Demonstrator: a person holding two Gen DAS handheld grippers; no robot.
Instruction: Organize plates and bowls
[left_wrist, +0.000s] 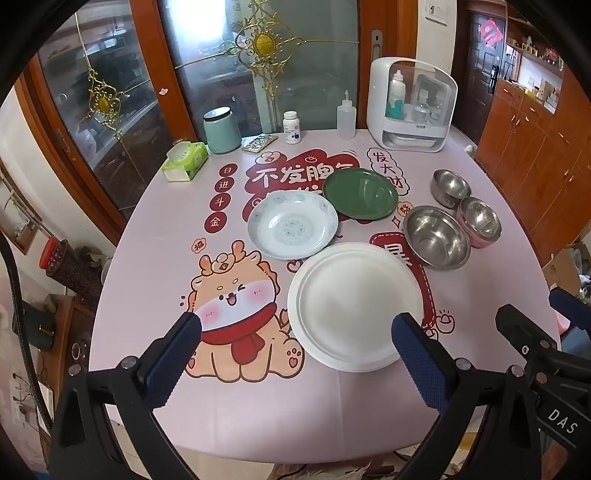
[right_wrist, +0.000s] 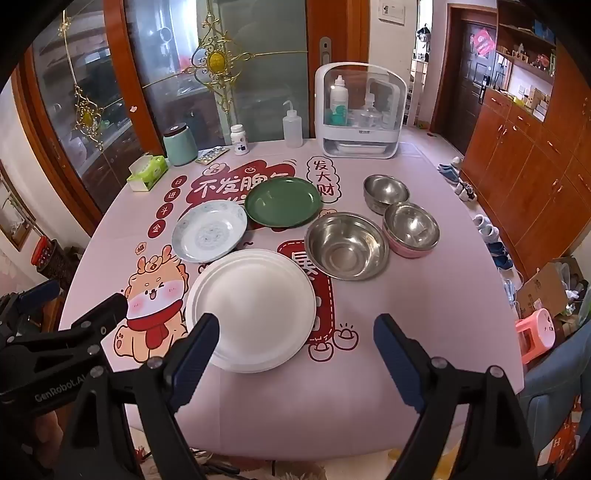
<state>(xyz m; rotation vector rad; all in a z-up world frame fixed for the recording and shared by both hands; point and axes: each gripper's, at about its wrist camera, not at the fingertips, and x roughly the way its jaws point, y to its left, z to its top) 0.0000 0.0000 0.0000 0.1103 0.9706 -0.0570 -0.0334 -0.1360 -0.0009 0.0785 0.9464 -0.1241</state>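
Left wrist view shows the left tongs (left_wrist: 295, 332) spread fully wide above the tabletop (left_wrist: 147, 280), gripping nothing; the white plate (left_wrist: 354, 306) lies just ahead of them, likely first to stack. Right tongs (right_wrist: 295, 332) gape empty too, steel bowls (right_wrist: 347, 245) grouped beyond them

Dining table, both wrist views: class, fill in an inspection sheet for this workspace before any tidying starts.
Surface: round table, pink cartoon-print cover.
Job's things: white plate, patterned plate, green plate; large steel bowl, small steel bowl, pink-sided bowl. None stacked.
Clutter: tissue box, green canister, pill bottle, squeeze bottle, white cabinet along the far edge.
Grippers: left gripper and right gripper open, empty.
Cables: nothing seen on the table.
Surroundings: glass doors, wooden cupboards, shoes on the floor.
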